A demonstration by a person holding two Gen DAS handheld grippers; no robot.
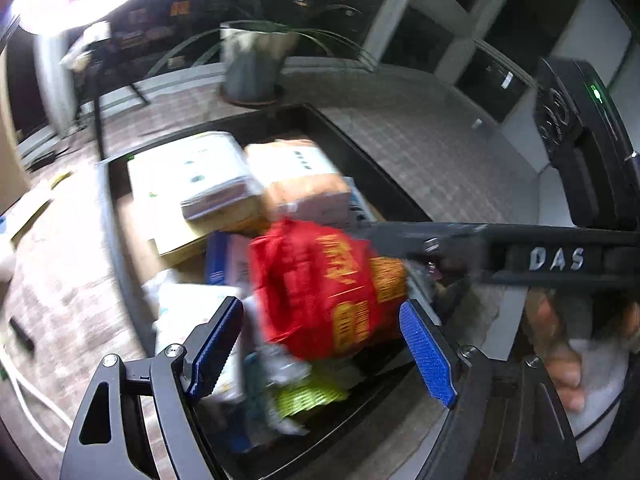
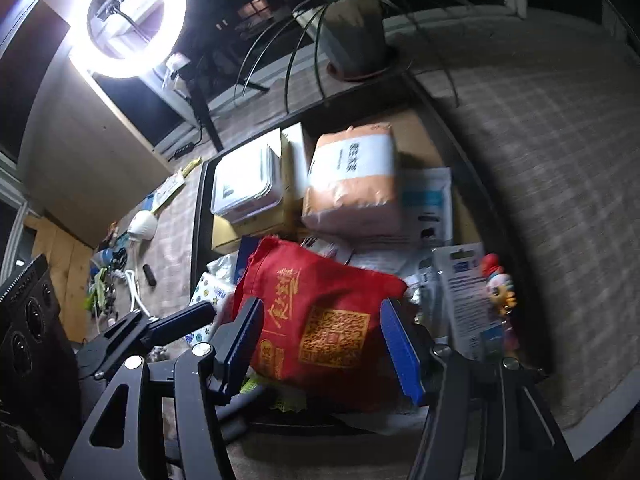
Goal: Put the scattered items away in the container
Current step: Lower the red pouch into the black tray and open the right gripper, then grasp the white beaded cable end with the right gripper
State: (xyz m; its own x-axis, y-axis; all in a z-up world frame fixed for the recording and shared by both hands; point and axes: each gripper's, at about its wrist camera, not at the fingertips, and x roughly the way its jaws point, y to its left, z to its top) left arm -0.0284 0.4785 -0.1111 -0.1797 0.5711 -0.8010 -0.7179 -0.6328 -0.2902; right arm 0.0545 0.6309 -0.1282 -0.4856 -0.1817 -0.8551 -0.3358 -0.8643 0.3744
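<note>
One red bag (image 2: 320, 320) gripped in right claw (image 2: 320, 344), left claw (image 1: 324, 344) open, one dark bin (image 1: 384, 172), two white boxes.

We count 1 red bag (image 2: 320, 316), 1 orange pack (image 2: 352, 184), 1 figurine (image 2: 498, 284), 1 potted plant (image 2: 352, 36) and 1 ring light (image 2: 128, 20).

Just ahead of my right gripper (image 2: 320, 344) the cloth bag (image 2: 320, 320) lies in the container (image 2: 200, 208); beyond it a wrapped parcel (image 2: 352, 184), boxes (image 2: 248, 188) to its left, a figurine (image 2: 498, 284) right.
</note>
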